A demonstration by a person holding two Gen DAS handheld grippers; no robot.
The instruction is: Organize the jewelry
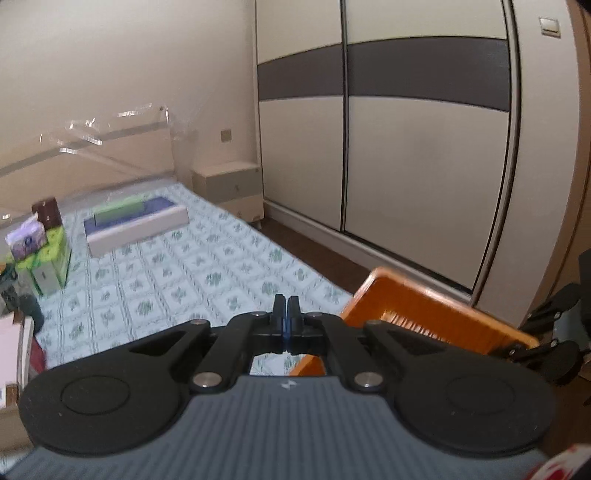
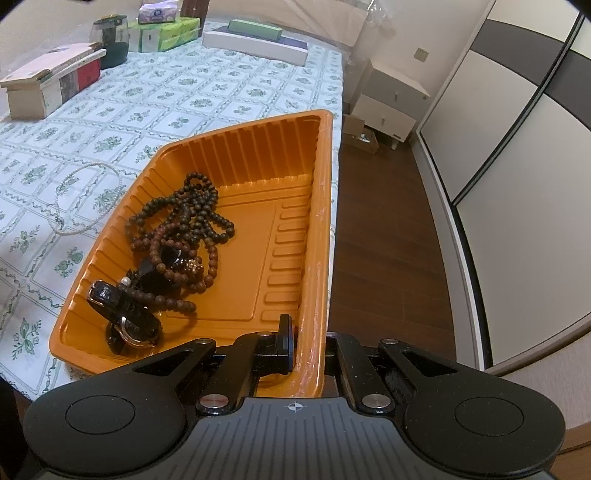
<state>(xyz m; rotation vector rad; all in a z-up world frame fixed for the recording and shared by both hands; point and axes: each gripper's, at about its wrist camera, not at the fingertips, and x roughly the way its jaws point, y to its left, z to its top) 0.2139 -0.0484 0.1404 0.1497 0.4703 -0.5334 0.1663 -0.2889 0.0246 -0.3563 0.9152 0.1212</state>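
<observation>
An orange plastic tray (image 2: 303, 236) sits at the table's right edge. It holds tangled brown bead necklaces (image 2: 184, 229) and a black watch (image 2: 122, 314). My right gripper (image 2: 306, 343) is shut on the tray's near right wall, one finger inside and the other hidden outside. A white pearl necklace (image 2: 85, 199) lies on the tablecloth left of the tray. My left gripper (image 1: 286, 314) is shut and empty, held above the table left of the tray (image 1: 424, 314).
Floral tablecloth (image 2: 184, 92) covers the table. A white and blue box (image 2: 258, 42), tissue boxes (image 2: 166, 33), a dark jar (image 2: 110, 40) and books (image 2: 51, 81) stand at the far side. Wardrobe doors (image 1: 406, 147) and a nightstand (image 2: 388, 99) are to the right.
</observation>
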